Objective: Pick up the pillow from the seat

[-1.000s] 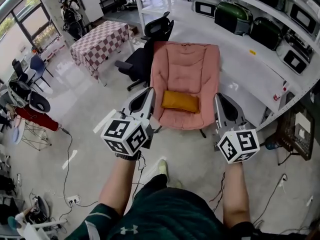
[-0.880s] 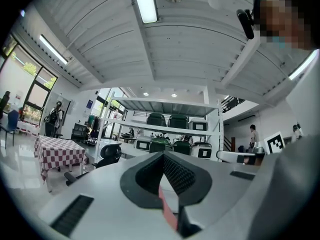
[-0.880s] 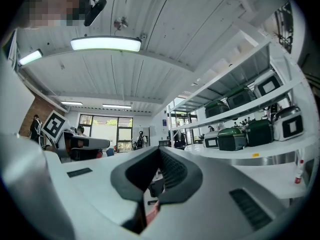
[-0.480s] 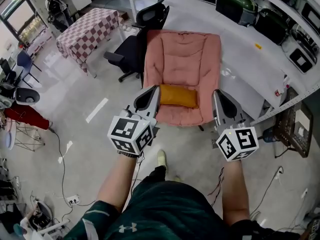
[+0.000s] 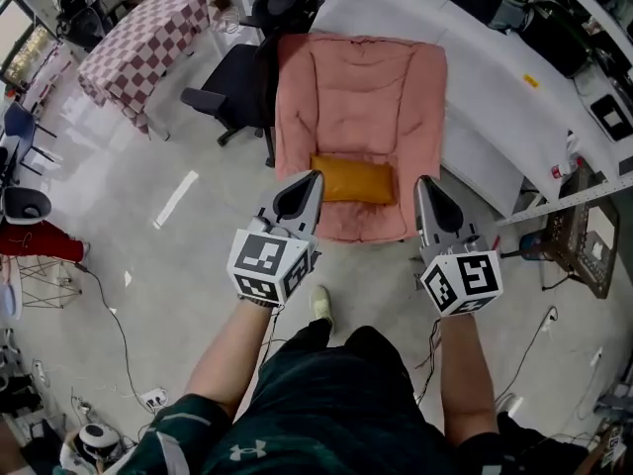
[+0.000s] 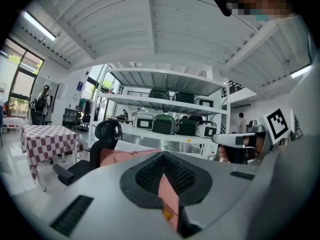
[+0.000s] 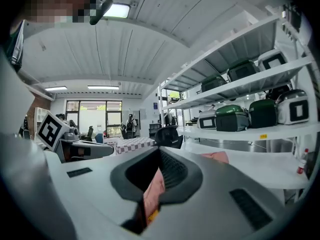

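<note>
An orange pillow (image 5: 353,180) lies across the seat of a pink padded chair (image 5: 360,97) in the head view. My left gripper (image 5: 313,178) hangs in front of the seat's left front corner, jaws shut and empty, its tip beside the pillow's left end. On the other side, my right gripper (image 5: 423,183) is shut and empty too, its tip just off the pillow's right end. Both are held by a person's bare forearms. In the left gripper view the pink chair (image 6: 125,156) shows past the closed jaws, with a sliver of orange low between them.
A black office chair (image 5: 247,67) stands left of the pink chair. A checkered table (image 5: 138,52) is at the far left. White shelving with cookers (image 5: 514,8) runs along the right. Cables (image 5: 119,334) trail on the floor.
The view has moved closer to the pink chair. Both grippers now sit level with the pillow's ends, still shut.
</note>
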Demonstrator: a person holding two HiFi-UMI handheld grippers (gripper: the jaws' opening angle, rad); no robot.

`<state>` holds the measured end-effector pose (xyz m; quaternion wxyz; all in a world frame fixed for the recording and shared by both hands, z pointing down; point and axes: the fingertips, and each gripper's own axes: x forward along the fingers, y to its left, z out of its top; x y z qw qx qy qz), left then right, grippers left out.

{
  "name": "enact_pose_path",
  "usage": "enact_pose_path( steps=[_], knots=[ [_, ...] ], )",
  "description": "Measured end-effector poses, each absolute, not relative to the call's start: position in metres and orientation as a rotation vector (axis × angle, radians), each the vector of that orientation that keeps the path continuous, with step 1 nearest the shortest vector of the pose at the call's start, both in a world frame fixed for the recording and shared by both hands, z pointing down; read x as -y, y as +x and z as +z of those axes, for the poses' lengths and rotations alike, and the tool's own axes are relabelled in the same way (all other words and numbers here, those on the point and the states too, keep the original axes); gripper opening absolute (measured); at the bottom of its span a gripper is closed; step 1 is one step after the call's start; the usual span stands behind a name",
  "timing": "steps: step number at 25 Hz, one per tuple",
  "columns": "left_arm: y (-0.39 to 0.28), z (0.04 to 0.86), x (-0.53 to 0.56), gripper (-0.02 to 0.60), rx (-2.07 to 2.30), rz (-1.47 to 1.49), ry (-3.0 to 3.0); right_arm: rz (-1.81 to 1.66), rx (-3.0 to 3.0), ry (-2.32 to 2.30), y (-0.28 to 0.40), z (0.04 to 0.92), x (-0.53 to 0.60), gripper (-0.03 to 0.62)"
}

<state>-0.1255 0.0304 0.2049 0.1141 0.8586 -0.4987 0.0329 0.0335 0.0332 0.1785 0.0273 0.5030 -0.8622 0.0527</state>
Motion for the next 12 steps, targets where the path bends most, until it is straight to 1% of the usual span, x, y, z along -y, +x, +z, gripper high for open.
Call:
enact_pose_path(
  steps=[5, 12],
  knots=[
    [-0.113, 0.271, 0.02, 0.005, 1.431, 0.261, 2.584, 0.177, 2.572, 1.548, 0.04, 0.246, 0.011, 0.003],
    [-0.093, 0.363, 0.056, 0.006, 1.322, 0.505, 2.628, 0.173, 2.48, 1.455, 0.031, 0.33, 0.053, 0.005]
  ],
)
